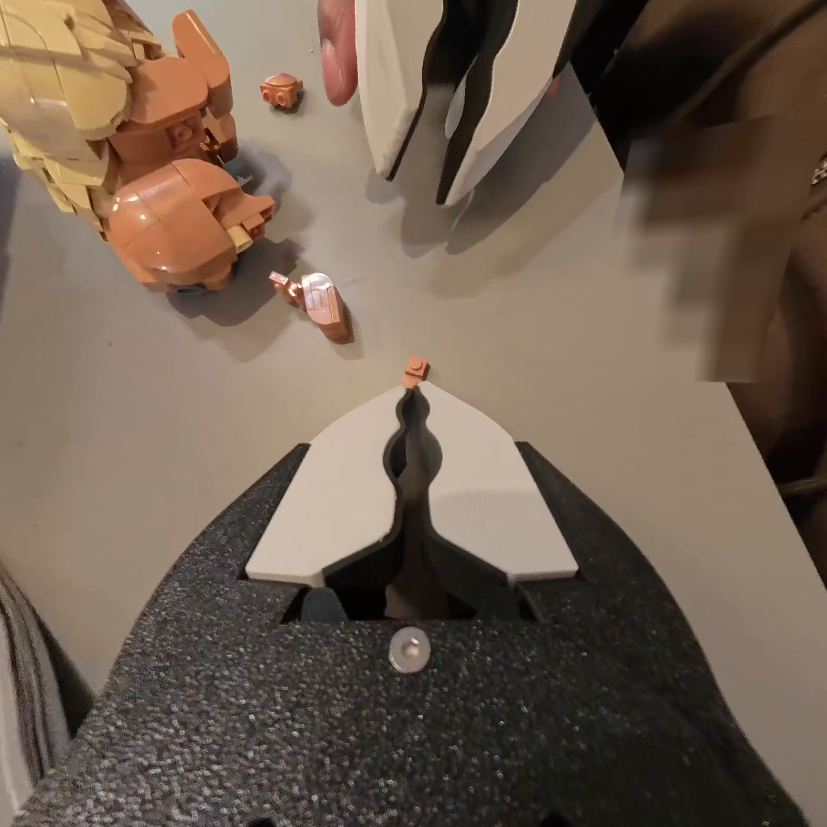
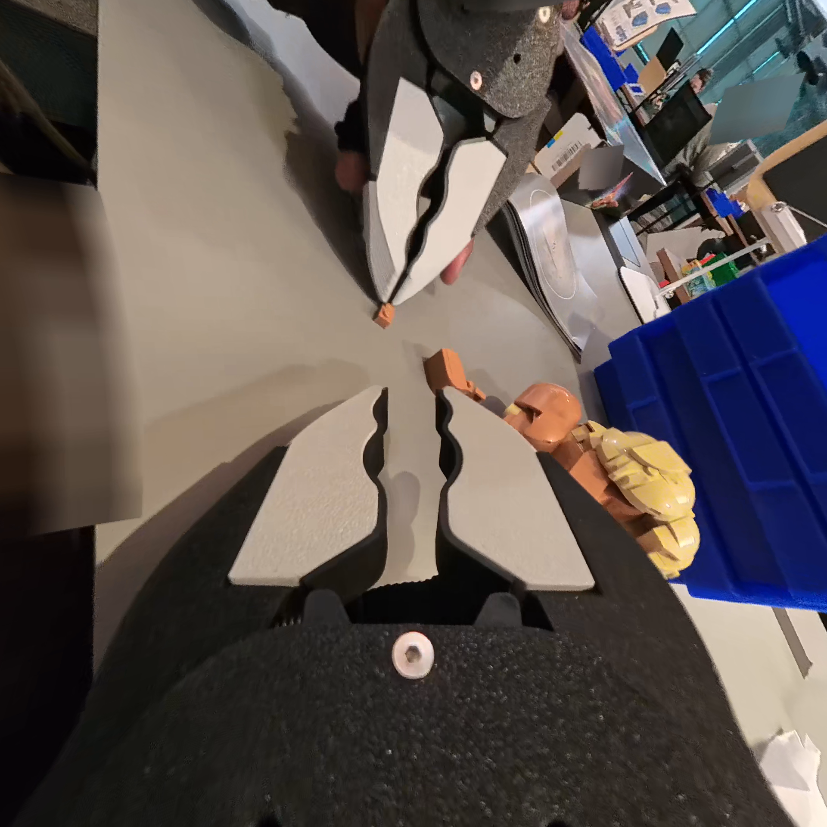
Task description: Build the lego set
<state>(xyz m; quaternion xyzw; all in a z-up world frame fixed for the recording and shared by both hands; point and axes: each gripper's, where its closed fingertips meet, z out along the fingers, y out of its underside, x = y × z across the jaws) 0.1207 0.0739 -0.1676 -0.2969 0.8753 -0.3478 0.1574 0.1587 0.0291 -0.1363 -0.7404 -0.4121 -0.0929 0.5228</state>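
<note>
Two tools, left tool (image 1: 414, 388) pinching a small brown brick (image 1: 416, 371), right tool (image 2: 411, 394) spread, holding nothing

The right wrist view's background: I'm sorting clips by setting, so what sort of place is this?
Probably a shared lab or maker workspace, not a home. A blue plastic parts bin sits on the grey table, and behind it stand cluttered benches with boxes and blue storage bins.
</note>
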